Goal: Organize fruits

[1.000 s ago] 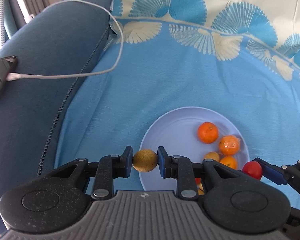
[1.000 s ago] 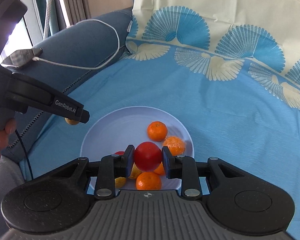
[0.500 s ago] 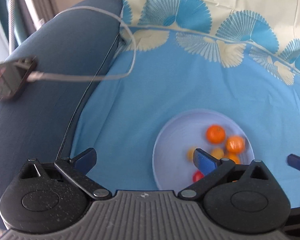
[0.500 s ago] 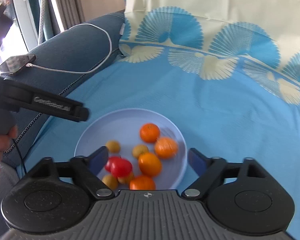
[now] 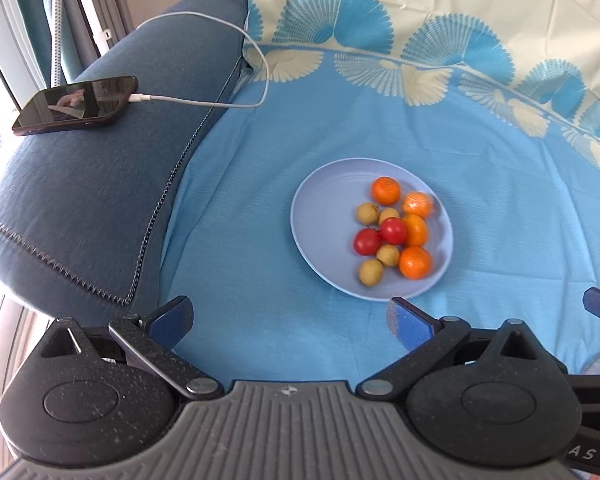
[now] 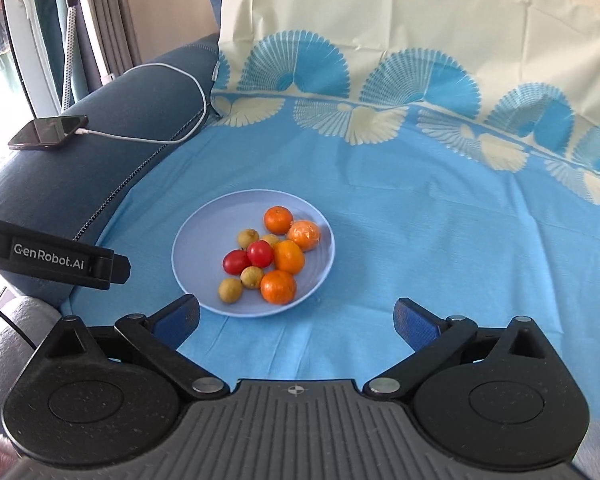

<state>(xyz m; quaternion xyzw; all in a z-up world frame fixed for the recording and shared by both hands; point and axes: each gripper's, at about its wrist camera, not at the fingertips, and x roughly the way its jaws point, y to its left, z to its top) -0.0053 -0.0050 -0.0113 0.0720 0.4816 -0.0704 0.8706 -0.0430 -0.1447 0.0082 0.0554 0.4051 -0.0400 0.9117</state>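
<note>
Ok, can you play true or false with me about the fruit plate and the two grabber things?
1. Both red fruits lie on the plate. True.
2. The left gripper holds a fruit. False: it is open and empty.
3. The phone lies on the plate. False: it lies on the sofa arm, plugged into a white cable.
4. The right gripper is open. True.

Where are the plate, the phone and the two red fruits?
plate (image 6: 204, 236): right wrist view, bare left part.
phone (image 5: 76, 105): left wrist view, screen middle.
red fruits (image 6: 260, 253): right wrist view, the right one's top.
</note>
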